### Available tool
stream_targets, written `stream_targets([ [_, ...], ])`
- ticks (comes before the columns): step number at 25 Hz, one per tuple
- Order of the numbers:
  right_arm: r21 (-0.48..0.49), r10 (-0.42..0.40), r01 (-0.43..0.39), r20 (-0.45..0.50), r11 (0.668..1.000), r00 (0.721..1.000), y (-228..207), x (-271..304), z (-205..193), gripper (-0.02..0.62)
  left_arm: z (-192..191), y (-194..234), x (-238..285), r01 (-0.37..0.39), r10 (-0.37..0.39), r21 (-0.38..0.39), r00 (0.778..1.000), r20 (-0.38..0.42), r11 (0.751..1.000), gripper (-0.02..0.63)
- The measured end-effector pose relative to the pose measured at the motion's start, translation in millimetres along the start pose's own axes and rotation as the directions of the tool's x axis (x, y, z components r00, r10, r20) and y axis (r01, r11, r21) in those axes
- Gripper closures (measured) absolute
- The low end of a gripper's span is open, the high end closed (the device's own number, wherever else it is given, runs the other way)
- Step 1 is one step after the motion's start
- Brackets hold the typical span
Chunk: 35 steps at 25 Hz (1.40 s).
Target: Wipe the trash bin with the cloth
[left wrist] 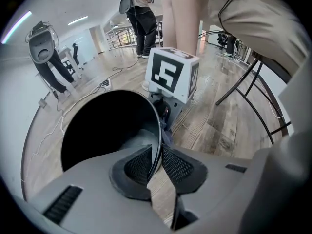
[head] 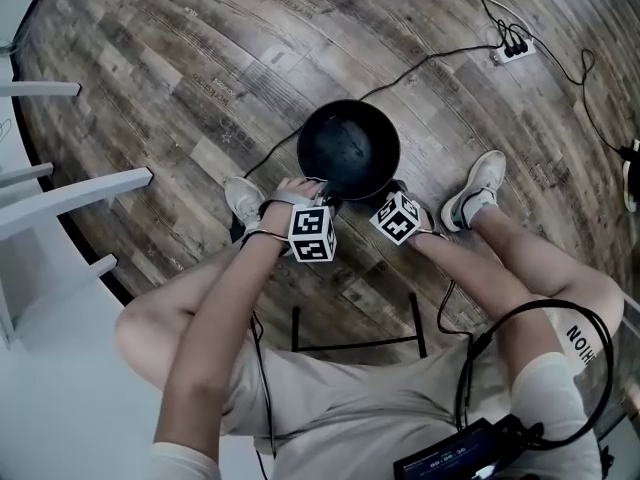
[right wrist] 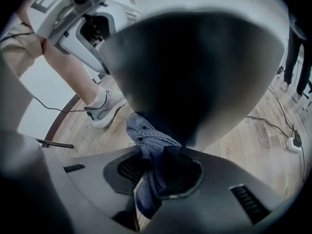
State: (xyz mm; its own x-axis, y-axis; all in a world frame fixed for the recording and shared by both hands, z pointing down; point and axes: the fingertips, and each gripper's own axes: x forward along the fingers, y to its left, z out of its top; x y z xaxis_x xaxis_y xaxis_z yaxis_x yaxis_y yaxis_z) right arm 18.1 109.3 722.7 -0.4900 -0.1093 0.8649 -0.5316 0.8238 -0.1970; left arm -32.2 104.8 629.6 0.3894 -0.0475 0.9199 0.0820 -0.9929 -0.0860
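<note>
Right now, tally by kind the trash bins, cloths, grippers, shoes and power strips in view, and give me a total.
Trash bin: 1
Cloth: 1
Grippers: 2, left gripper and right gripper
Shoes: 2
Power strip: 1
Total: 7

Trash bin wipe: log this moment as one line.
left gripper: shut on trash bin rim | right gripper: shut on cloth | cloth: at bin's outer wall

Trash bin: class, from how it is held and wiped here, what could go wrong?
The left hand-held gripper pinches only the thin rim of the trash bin; wiping pressure might twist it loose. The cloth is bunched in the right hand-held gripper, so it could slip out against the bin's side.
</note>
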Motion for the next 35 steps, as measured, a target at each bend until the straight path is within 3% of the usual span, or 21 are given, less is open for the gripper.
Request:
stream_targets([
  [4, -0.01, -0.032, 0.031, -0.031, 0.999, 0.999, -8.2, 30.3, -15.7, 0.517, 2.3, 1.8, -0.3, -0.003, 0.003, -0.014, 1.0, 0.004, 1.0, 0.531],
  [9, 0.076, -0.066, 0.071, -0.068, 0.995, 0.996, -21.7, 60.2, -30.9, 0.517, 6.9, 6.1, 2.5, -0.027, 0.027, -0.023, 1.0, 0.011, 0.999, 0.531],
  [12, 0.073, -0.073, 0.08, -0.086, 0.994, 0.994, -26.5, 71.7, -35.2, 0.517, 8.5, 8.3, 4.7, -0.04, 0.04, -0.035, 0.999, 0.003, 0.999, 0.531],
  [16, 0.013, -0.08, 0.082, -0.117, 0.997, 0.99, -32.0, 75.5, -43.1, 0.517, 9.5, 9.8, 7.1, -0.045, 0.045, -0.068, 0.999, -0.001, 0.997, 0.531],
  [21, 0.039, -0.048, 0.053, -0.127, 0.998, 0.991, -24.7, 56.3, -47.0, 0.517, 6.9, 8.0, 5.2, -0.029, 0.027, -0.133, 0.999, -0.019, 0.991, 0.526],
  [30, 0.053, 0.001, 0.003, -0.084, 0.999, 0.996, 0.4, -8.9, -38.2, 0.517, -26.4, 19.0, -7.2, -0.05, 0.047, -0.022, 0.99, -0.133, 0.999, 0.494],
  [35, 0.038, 0.045, -0.045, 0.007, 0.998, 0.999, 23.7, -51.1, -9.0, 0.517, -36.4, 19.2, 2.8, -0.054, 0.075, 0.126, 0.983, -0.167, 0.991, 0.477],
])
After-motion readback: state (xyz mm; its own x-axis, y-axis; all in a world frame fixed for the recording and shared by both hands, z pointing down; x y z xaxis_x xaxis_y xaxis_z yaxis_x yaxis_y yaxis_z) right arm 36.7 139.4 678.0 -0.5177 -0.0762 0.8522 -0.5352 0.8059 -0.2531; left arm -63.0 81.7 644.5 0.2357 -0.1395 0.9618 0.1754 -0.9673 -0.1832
